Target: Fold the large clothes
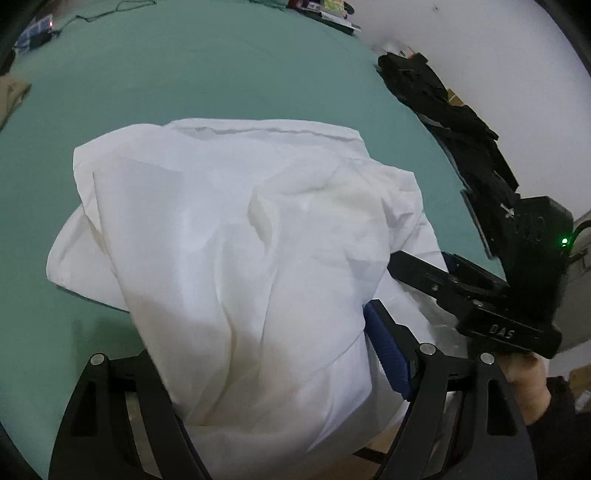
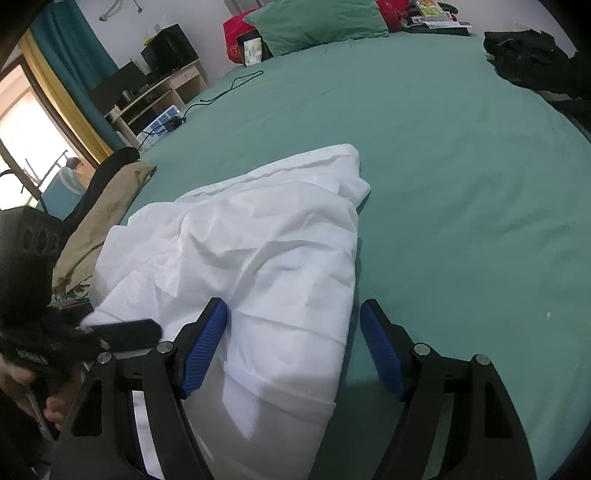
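Observation:
A crumpled white garment (image 1: 236,240) lies in a heap on the green bed sheet (image 1: 221,74). My left gripper (image 1: 291,306) is open over its near end. The cloth bulges up between the jaws and hides the left pad, while the right blue pad (image 1: 388,350) stays clear of it. My right gripper (image 2: 293,325) is also open, with the garment's (image 2: 258,240) near right edge lying loose between its blue pads. From the left wrist view the right gripper (image 1: 421,258) rests at the garment's right side. One finger (image 2: 125,332) of the left gripper shows in the right wrist view.
A black garment (image 1: 443,110) lies along the bed's right edge (image 2: 528,55). A tan garment (image 2: 103,221) sits at the left edge. A green pillow (image 2: 317,22) and a black cable (image 2: 221,92) are at the far end. A person's hand (image 1: 528,384) holds the right gripper.

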Tool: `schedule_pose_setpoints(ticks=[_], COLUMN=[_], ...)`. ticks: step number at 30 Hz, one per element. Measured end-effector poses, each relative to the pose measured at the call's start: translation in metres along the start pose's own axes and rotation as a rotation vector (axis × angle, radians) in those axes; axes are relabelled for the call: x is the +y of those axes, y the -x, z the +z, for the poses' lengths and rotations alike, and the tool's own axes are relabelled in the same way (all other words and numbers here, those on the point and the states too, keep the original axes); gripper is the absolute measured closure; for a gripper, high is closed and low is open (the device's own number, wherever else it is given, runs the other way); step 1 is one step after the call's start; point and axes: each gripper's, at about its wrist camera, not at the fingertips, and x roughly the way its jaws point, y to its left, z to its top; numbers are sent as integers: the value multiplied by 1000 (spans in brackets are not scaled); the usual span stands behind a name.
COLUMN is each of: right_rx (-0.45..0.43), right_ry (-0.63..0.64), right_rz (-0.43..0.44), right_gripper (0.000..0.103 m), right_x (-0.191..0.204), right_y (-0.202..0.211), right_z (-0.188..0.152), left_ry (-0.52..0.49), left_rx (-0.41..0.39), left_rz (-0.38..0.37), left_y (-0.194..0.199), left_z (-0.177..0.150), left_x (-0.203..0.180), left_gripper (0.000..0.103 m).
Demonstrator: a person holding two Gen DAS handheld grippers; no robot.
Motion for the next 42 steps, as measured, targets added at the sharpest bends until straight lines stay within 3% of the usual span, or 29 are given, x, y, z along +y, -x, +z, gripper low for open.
schedule_pose_setpoints(ticks=[4,9,13,16,19,20,29,42], right_rx=[0,0,-8,-9,3,11,-3,-86], right_ry=[-30,-55,-126,-108,-132,-145,-142,-62], right_rz=[21,52,124,128,162,179,190,161], right_gripper=[28,28,28,28,47,49,72,79], right_x=[-5,-7,-13,-8,-8,-8,-5,19], right_y=[5,7,6,6,3,2,7,40], right_z=[-2,-6,-10,-13,-13,-13,-15,-12], left_ry=[81,41,65,44,48,50,44,26], left_rx=[-57,-86,-95,-111,-118,-120,-133,-178], left_rz=[-50,-21,-65,-64,-77,-76,-59,-63], left_y=[5,9,4,5,5,5,12,37], left_z=[-3,-9,-9,-14,-15,-16,-18,-19], left_x=[13,13,14,14,11,10,-5,-28], left_gripper=[24,33,52,58,66,67,73,76])
